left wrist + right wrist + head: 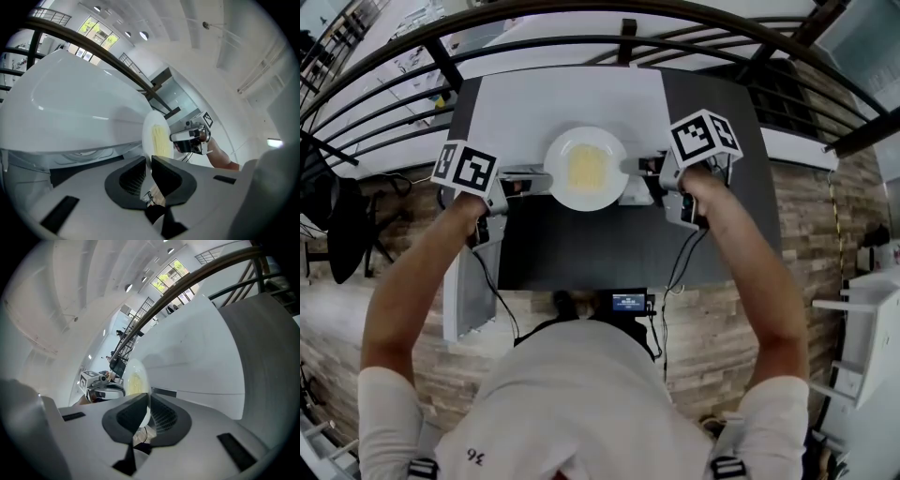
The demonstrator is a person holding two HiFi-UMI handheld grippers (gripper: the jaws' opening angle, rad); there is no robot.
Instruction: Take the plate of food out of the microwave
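Note:
A white plate (559,180) with yellow food (586,167) hangs in front of the white microwave (572,98), carried between both grippers. My left gripper (542,181) is shut on the plate's left rim. My right gripper (630,169) is shut on its right rim. In the left gripper view the plate (149,133) stands edge-on between the dark jaws of my left gripper (148,164), with the food (161,140) on its face and the right gripper (183,138) beyond. The right gripper view shows the plate (136,369) clamped in my right gripper (149,401).
The microwave stands on a dark tabletop (712,187). Its white door (469,291) hangs open at the lower left. A black curved railing (581,42) runs behind the table. A white shelf unit (862,328) stands at the right over a wood-pattern floor.

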